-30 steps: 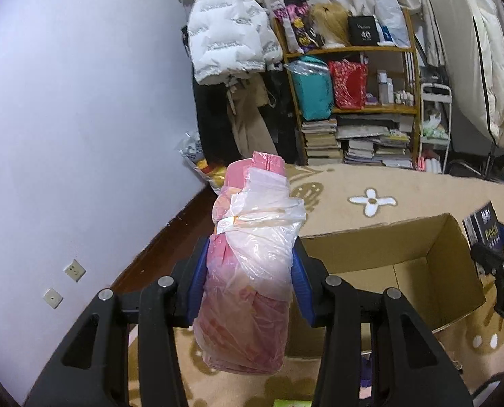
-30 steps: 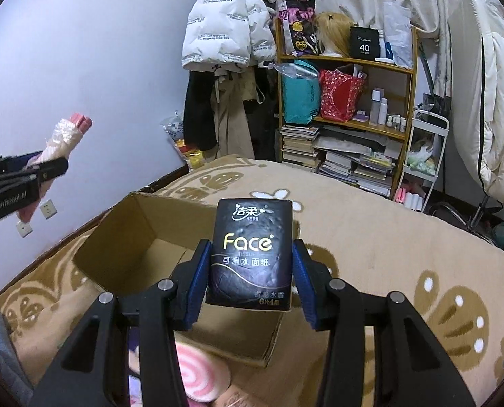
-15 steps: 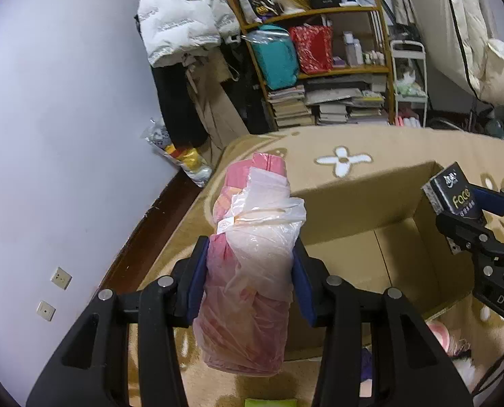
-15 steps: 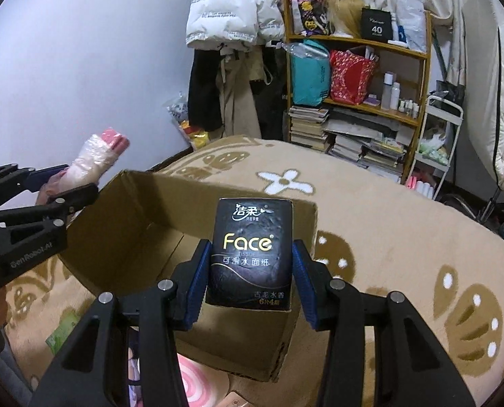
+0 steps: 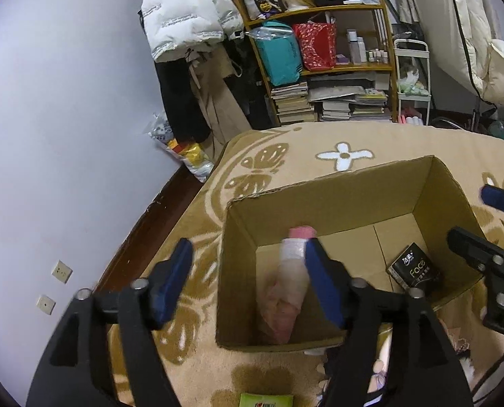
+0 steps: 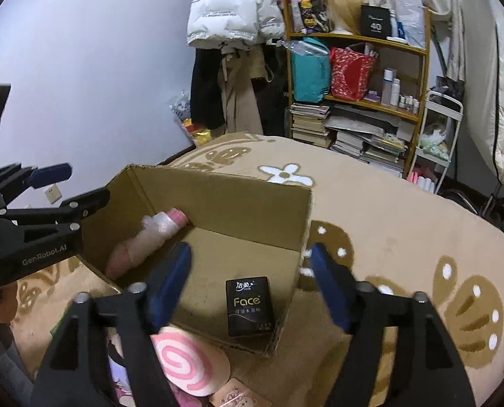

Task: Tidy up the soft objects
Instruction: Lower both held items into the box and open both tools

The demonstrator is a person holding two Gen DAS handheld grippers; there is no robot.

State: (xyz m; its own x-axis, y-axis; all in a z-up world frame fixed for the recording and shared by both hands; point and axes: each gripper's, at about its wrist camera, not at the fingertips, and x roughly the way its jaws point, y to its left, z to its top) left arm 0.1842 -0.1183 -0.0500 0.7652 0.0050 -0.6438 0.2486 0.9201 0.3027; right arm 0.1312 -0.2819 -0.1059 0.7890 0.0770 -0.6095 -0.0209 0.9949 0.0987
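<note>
An open cardboard box (image 5: 320, 200) (image 6: 218, 196) stands on the tan patterned rug. A pink bundle wrapped in clear plastic (image 5: 287, 285) (image 6: 143, 240) lies inside it along the left wall. A black "Face" tissue pack (image 5: 413, 268) (image 6: 250, 305) lies inside at the right. My left gripper (image 5: 248, 271) is open and empty above the box's left wall. My right gripper (image 6: 248, 271) is open and empty above the box's right side. Each gripper shows in the other's view, the right one (image 5: 482, 217) and the left one (image 6: 75, 186).
A pink-and-white swirl cushion (image 6: 187, 359) and other soft items lie on the rug in front of the box. A green packet (image 5: 265, 400) lies near the bottom edge. A cluttered shelf (image 5: 323, 57), hanging coats and a wall stand behind.
Both grippers opened and let go. The pink bundle and the black tissue pack dropped into the box. Both grippers moved over the box.
</note>
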